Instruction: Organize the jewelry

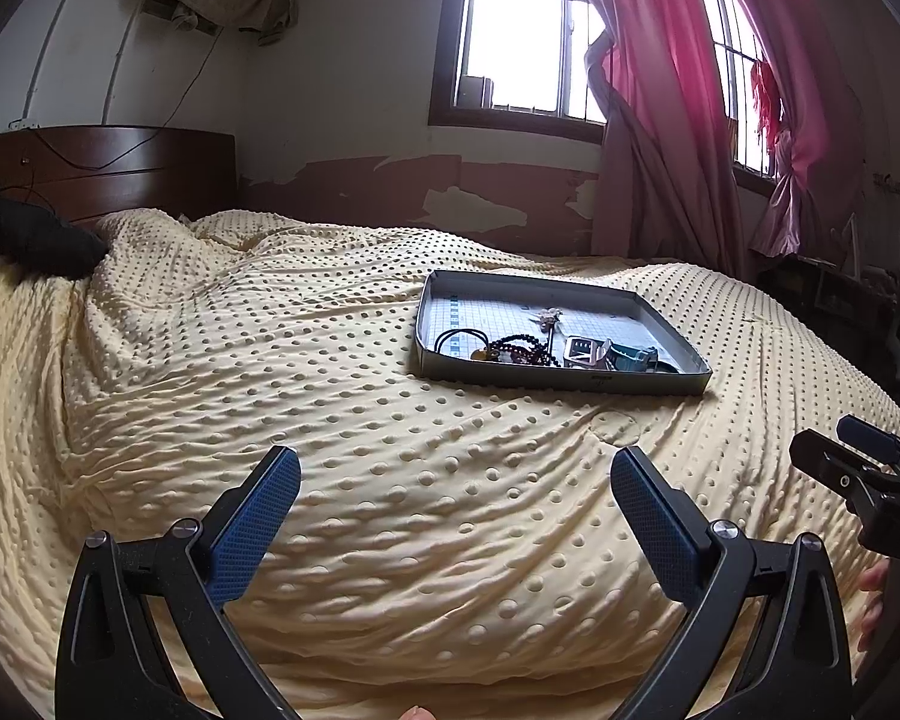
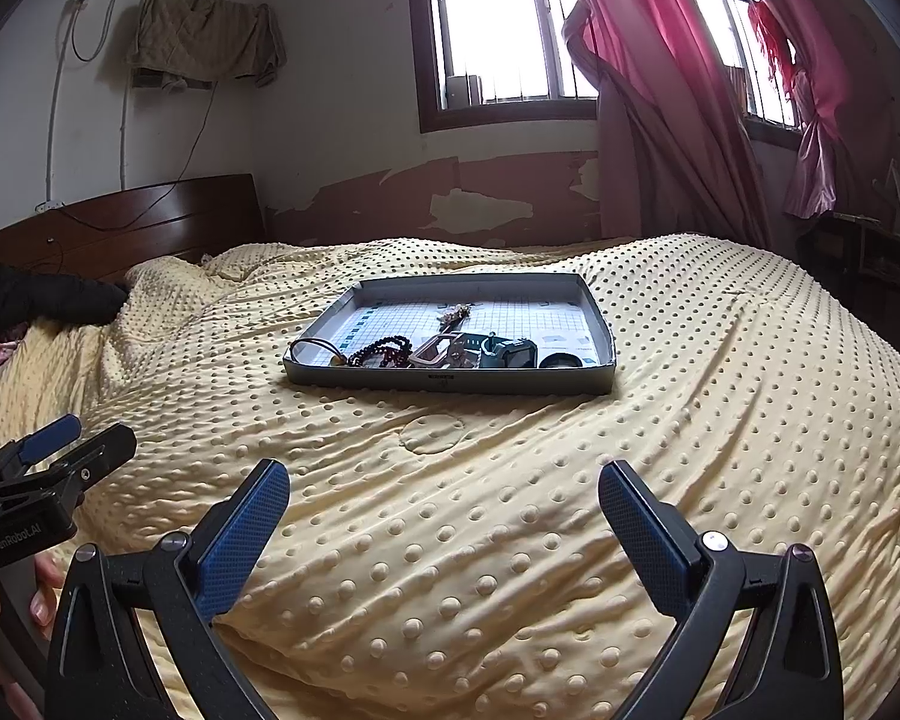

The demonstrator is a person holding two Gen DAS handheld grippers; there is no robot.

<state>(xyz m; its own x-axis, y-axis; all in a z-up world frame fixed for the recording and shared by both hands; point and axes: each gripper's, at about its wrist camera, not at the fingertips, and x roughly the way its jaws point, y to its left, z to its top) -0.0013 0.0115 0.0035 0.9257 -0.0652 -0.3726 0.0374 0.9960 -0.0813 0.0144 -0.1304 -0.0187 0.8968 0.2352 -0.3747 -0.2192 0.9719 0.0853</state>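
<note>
Two grippers hang low over the near part of the bed (image 2: 720, 360), well short of the tray (image 2: 450, 383), and both stand spread wide with nothing between their pads. The left gripper (image 1: 456, 483) sits left of the right gripper (image 2: 444, 495), and each shows at the edge of the other's view, so they are side by side and level. That suits either a pause ahead of a reach or a rest after one.

The tray lies flat on the yellow dotted cover, toward the far side of the bed from the grippers and near the window wall. Its low walls keep small pieces from sliding off into the soft folds. The jewelry is crowded along the tray's near wall: a black cord loop (image 2: 315, 348) at the left end, dark red beads (image 2: 384, 353) next to it, a pale square-framed piece (image 2: 435, 354) and a teal watch-like item (image 2: 507, 354) in the middle, and a dark round thing (image 2: 561, 362) at the right. One small ornament (image 2: 456, 313) lies apart, farther back on the gridded liner.

Such a heap would fit pieces waiting to be spread out, or pieces already gathered into the tray from the bed. No jewelry shows on the cover itself. The beads and cord overlap, so they would likely tangle if lifted together.
</note>
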